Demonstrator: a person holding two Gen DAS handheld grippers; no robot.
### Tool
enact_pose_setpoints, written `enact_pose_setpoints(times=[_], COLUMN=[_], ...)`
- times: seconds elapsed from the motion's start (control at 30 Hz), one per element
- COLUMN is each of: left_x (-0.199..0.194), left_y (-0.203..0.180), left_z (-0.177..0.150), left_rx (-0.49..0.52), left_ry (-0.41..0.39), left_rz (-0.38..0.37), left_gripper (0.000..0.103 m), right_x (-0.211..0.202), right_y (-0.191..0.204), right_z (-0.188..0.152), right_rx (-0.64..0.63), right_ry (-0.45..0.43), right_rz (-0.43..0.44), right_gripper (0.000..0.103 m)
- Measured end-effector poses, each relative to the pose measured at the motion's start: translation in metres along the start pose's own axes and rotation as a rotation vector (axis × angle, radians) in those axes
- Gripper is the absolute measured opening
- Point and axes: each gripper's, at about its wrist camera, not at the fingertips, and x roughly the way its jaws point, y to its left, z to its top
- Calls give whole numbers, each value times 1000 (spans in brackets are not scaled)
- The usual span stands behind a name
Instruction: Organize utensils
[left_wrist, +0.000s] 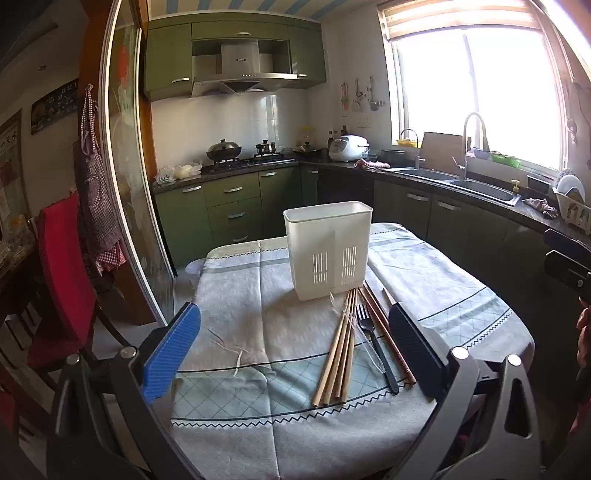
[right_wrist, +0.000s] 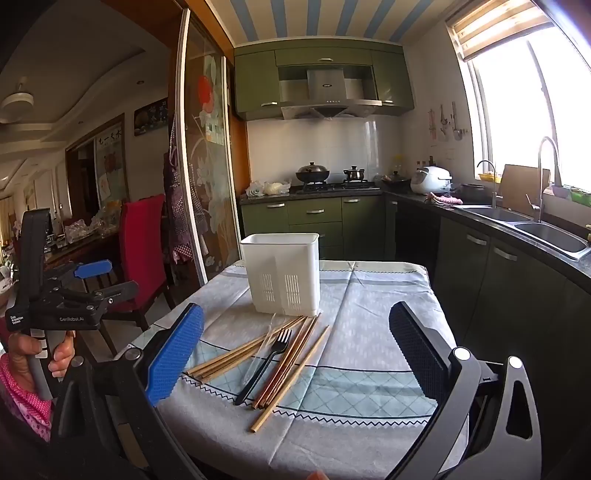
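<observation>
Both grippers hung wide open, holding nothing: left gripper, right gripper. Chopsticks and fork lay loose on the table, near its front edge, long axes running from that edge toward the caddy just behind them. Bundle sat right of centre for the left gripper, slightly left for the right; right judged nearer

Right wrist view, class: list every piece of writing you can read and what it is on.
"GenRobot.AI": on the left gripper body.
"Data Acquisition System": small label, same gripper, only just legible.
Range hood badge: too small to read.
Wall clock numerals and poster characters: too blurred to read.
</observation>
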Motion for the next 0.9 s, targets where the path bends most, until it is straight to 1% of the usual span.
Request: enact_pose_setpoints(times=[0.4, 0.63, 0.9], left_x=[0, 2, 4], left_y=[1, 6, 6], left_z=[0, -4, -3], left_rx=[-17, -27, -27], left_ry=[-1, 6, 10], left_rz=[-3, -14, -15], left_gripper=[97, 97, 97], right_x=[4, 14, 15], right_y=[-3, 6, 3], right_z=[-1, -6, -4], right_rx=[5, 0, 7], right_ry=[12, 24, 39], right_rz=[2, -11, -17], right_gripper=[99, 99, 99])
